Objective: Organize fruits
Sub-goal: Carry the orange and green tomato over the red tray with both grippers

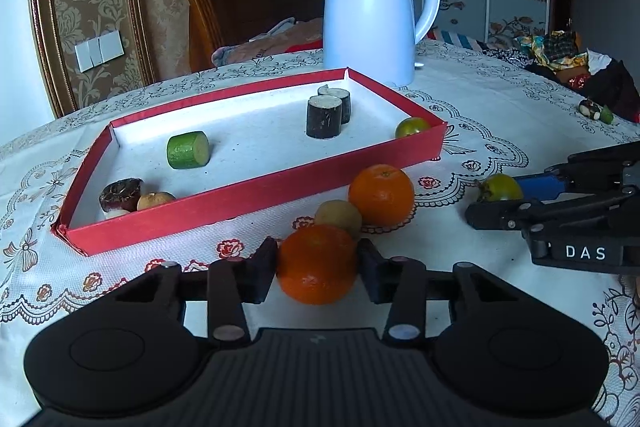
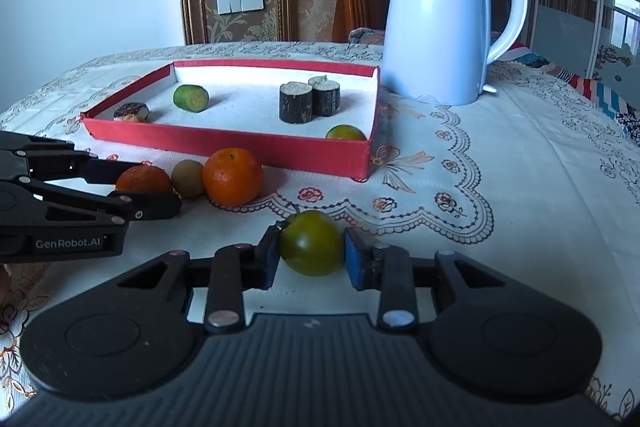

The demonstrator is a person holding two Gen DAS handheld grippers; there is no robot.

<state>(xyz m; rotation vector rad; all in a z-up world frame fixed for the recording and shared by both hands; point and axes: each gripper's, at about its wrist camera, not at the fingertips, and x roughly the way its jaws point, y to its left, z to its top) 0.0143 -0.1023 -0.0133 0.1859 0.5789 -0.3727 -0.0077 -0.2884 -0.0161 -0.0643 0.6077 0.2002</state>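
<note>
fruits: red tray (image 2: 256, 146) holds green chunk (image 2: 191, 97), two dark cylinders (image 2: 296, 103); left jaws pinch orange (image 1: 317, 263), right jaws green fruit (image 2: 312, 242).

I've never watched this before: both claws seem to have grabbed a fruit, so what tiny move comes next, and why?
Probably lift both fruits off the cloth. The left gripper is closed on an orange, the right gripper on a green fruit, and the red tray behind them has bare floor to receive them.

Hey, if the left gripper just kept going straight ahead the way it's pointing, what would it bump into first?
The left gripper, shut on an orange, would probably first push into the small brown fruit right behind it, then the red tray. Depth is hard to judge here.
</note>
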